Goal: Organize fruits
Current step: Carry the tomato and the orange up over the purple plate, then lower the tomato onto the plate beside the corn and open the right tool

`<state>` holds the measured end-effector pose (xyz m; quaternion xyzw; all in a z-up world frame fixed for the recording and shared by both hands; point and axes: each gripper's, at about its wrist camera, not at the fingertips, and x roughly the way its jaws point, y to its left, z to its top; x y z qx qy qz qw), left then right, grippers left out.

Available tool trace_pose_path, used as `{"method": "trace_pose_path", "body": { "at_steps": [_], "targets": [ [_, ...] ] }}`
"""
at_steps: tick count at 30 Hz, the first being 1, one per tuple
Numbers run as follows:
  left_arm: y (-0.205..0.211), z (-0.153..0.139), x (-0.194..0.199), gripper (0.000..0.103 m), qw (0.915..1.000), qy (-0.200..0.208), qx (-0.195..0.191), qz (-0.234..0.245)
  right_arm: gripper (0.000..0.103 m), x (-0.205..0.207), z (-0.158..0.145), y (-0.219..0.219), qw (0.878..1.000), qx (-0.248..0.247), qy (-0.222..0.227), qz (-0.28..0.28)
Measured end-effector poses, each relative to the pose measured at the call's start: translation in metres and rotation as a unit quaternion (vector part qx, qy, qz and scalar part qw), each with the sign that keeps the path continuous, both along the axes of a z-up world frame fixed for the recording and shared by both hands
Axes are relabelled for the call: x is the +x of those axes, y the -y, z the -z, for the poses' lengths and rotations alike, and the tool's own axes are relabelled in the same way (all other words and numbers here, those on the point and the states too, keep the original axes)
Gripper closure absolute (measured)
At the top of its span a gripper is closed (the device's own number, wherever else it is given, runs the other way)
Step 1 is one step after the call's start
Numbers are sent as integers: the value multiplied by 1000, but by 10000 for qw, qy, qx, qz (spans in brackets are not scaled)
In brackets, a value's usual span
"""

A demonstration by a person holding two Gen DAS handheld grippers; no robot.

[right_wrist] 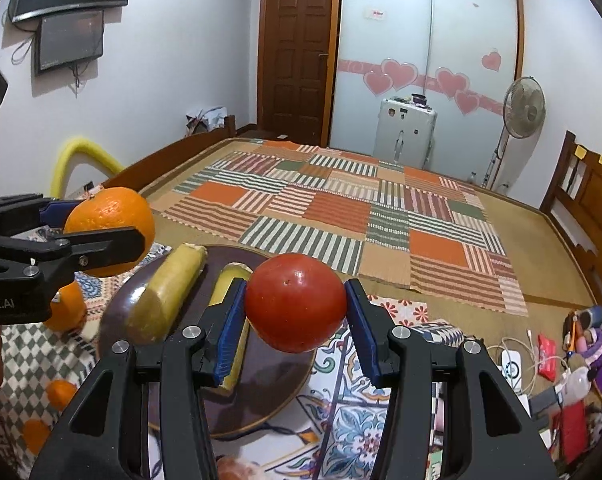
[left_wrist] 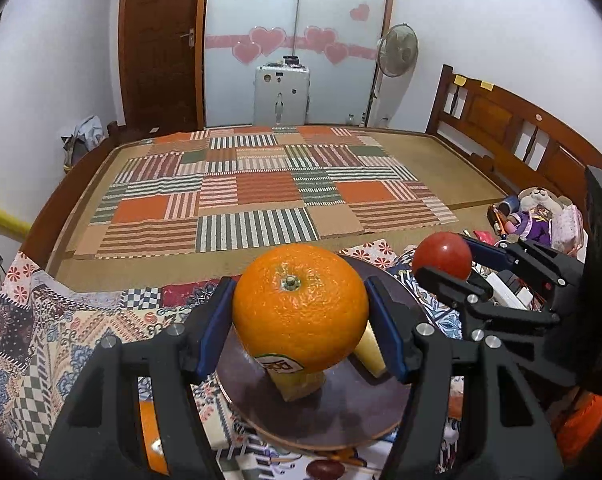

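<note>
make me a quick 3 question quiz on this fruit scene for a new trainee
1. Multiple choice: what does the left gripper hold? A) a lemon B) an orange C) a pear
2. True or false: the brown plate is bare.
3. Fill in: the right gripper is shut on a red ____.

Key:
1. B, the orange is clamped between the blue pads.
2. False, two yellowish pieces that look like cut banana lie on it.
3. Tomato; the tomato is held above the plate's edge, clear of it.
</note>
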<state>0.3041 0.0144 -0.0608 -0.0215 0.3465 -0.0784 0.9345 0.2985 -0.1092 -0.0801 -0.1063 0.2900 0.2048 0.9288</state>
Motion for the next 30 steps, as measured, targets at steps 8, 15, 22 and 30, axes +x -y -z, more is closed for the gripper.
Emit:
{"method": "trace_pose_path", "body": {
  "at_steps": [8, 15, 22, 30],
  "targets": [
    [11, 18, 25, 39, 9997, -181, 180, -18, 57, 17, 11, -9, 9995, -231, -176, -84],
    [9, 31, 38, 39, 9992, -353, 210, -28, 57, 32, 18, -17, 9972, -269, -592, -362],
    [5, 36, 45, 39, 9989, -449, 132, -62, 57, 41, 29, -20, 9921, -332, -1097, -511],
    [9, 37, 48, 39, 9988, -479, 85, 25, 40, 26, 20, -15, 9932, -272, -951, -612]
  ]
}}
